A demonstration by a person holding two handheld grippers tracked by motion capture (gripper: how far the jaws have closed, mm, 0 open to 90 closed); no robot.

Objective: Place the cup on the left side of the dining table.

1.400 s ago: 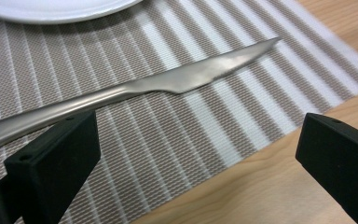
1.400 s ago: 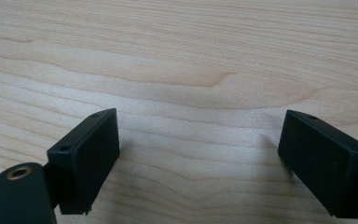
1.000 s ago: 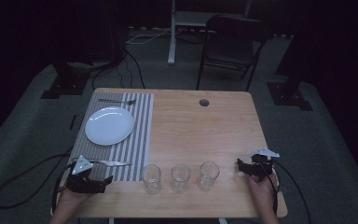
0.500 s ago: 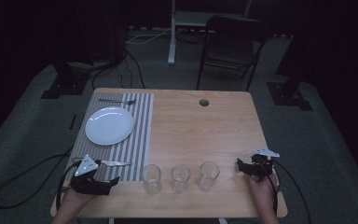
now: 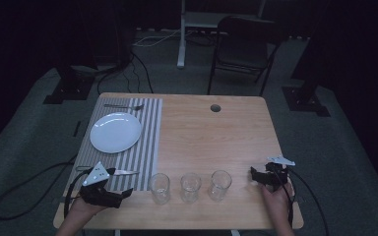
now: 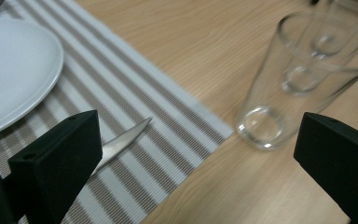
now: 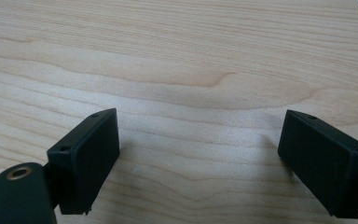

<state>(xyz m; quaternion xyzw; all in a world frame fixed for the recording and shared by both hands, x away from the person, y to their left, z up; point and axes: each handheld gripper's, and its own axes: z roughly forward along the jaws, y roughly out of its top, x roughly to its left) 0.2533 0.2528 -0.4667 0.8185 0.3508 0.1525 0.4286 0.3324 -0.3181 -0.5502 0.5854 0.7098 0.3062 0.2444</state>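
The pale wooden counter [image 5: 211, 132] carried a grey-and-white striped placemat [image 5: 147, 142] along its left side. A round white plate [image 5: 115, 132] lay on the placemat, and a metal fork [image 5: 123, 106] lay beyond the plate at the mat's far edge. A silver table knife [image 5: 123, 172] lay on the near part of the mat, its blade pointing toward the middle of the counter.

Three clear, empty drinking glasses stood upright in a row near the front edge: the left glass [image 5: 159, 188] just beside the mat's corner, the middle glass [image 5: 190, 187], and the right glass [image 5: 220, 185]. They stood near one another but apart.

The left tool [image 5: 120, 194], held in the person's left hand [image 5: 81, 211], hovered low over the near left corner, aimed toward the row of glasses. In the left gripper view its jaws stood wide apart and released, holding nothing; the knife's tip [image 6: 130, 135] showed beside the left jaw, and the nearest glass [image 6: 289, 84] stood between the jaws, farther off.

The right tool [image 5: 254, 174], held in the person's right hand [image 5: 277, 199], sat near the front right of the counter, well apart from the right glass. In the right gripper view its jaws were spread over bare wood [image 7: 191, 84], grasping nothing.

A round hole [image 5: 215, 107] showed near the counter's far edge. A dark folding chair [image 5: 243, 46] stood on the floor beyond.
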